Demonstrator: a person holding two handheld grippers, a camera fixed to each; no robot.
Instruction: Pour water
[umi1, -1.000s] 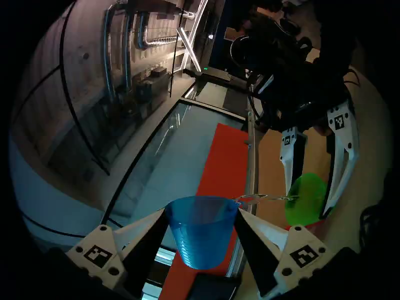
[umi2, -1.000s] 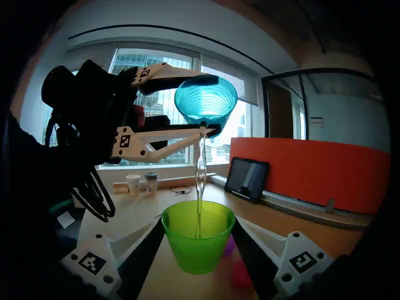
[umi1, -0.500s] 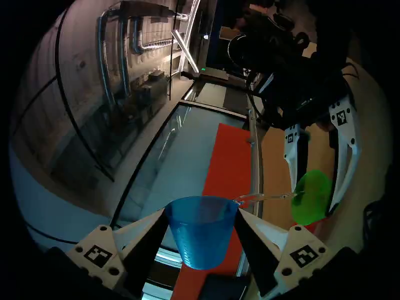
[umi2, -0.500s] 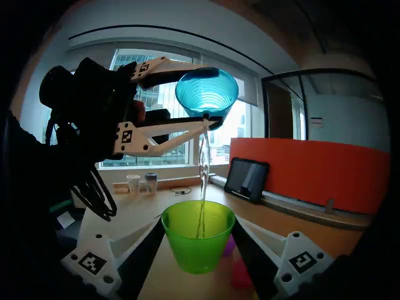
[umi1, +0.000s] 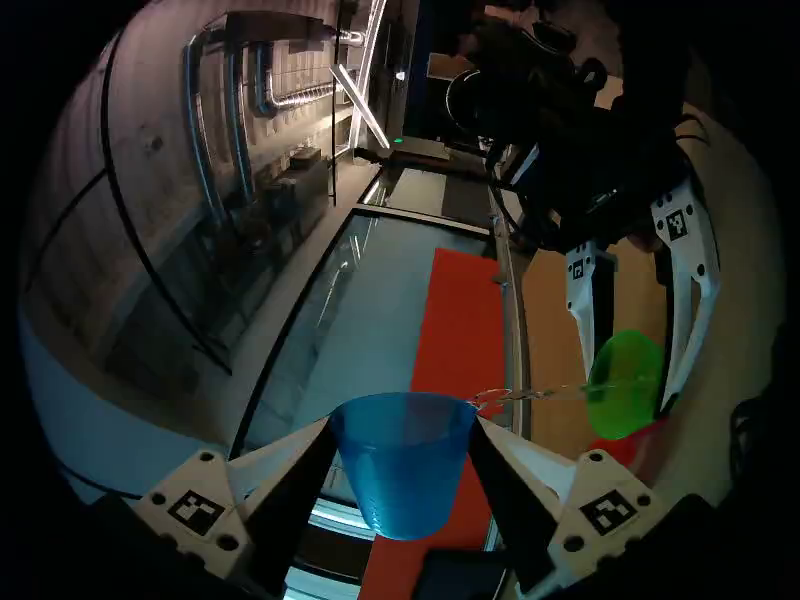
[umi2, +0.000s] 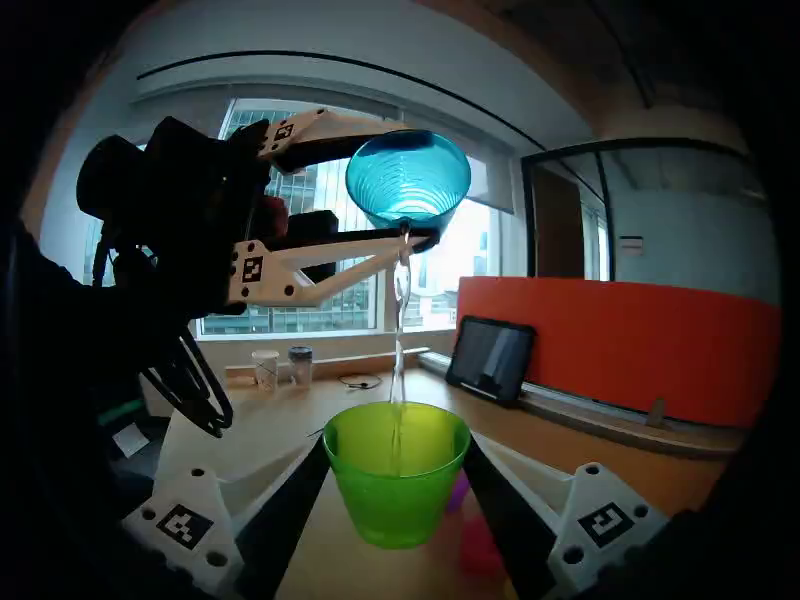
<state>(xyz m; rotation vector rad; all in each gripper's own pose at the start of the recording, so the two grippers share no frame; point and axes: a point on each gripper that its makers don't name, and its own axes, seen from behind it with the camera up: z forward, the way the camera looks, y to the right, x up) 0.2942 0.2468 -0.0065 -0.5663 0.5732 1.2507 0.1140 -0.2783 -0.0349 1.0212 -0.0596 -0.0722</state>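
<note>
A wooden tabletop (umi2: 575, 445) runs beneath the work, backed by an orange partition (umi2: 650, 340) with a dark tablet (umi2: 488, 360) propped in front of it. The left tool (umi1: 403, 440) is raised high, both fingers clenched on the sides of the blue cup (umi2: 408, 178). The right tool (umi2: 395, 450) sits lower, gripping the green cup (umi2: 397, 485) by its walls over the tabletop; whether its base touches the wood cannot be told. The height gap looks deliberate: the blue cup hangs directly over the green one, so the water falls straight down into it. The blue cup is tipped well over, its long axis close to horizontal, its mouth facing out sideways and its lowest lip serving as the spout. The green cup stands upright, axis vertical and mouth open upward to catch the water. A thin stream of water (umi2: 400, 320) drops from that lip and lands inside the green rim, near its centre.
</note>
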